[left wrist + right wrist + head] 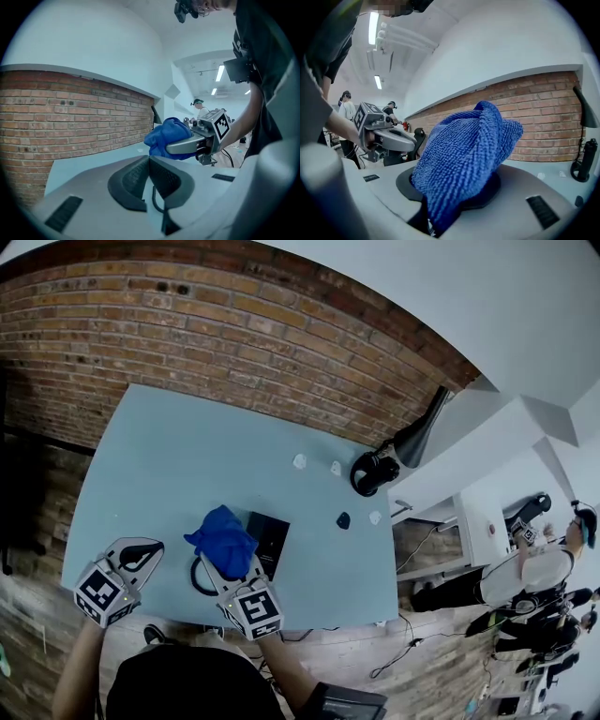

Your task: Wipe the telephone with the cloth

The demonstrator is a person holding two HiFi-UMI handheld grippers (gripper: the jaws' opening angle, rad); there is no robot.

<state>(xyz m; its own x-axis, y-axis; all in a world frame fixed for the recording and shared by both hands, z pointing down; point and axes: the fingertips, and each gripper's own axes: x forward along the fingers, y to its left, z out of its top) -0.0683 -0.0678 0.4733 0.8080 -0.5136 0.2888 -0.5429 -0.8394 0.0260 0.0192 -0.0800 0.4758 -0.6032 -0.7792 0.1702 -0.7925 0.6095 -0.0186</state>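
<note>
Left gripper [148,549] jaws together, empty, at near edge of light blue table [187,456]. Right gripper [232,568] jaws clamped on soft, floppy blue microfibre cloth [223,535], bunched. Black rigid desk telephone [272,538] lies just right of the cloth; probably light and may slide, so steady its body.

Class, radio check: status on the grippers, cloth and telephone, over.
Left gripper shut, empty. Right gripper shut on cloth. Cloth beside telephone, contact unclear. Scraps lie apart from it.
</note>
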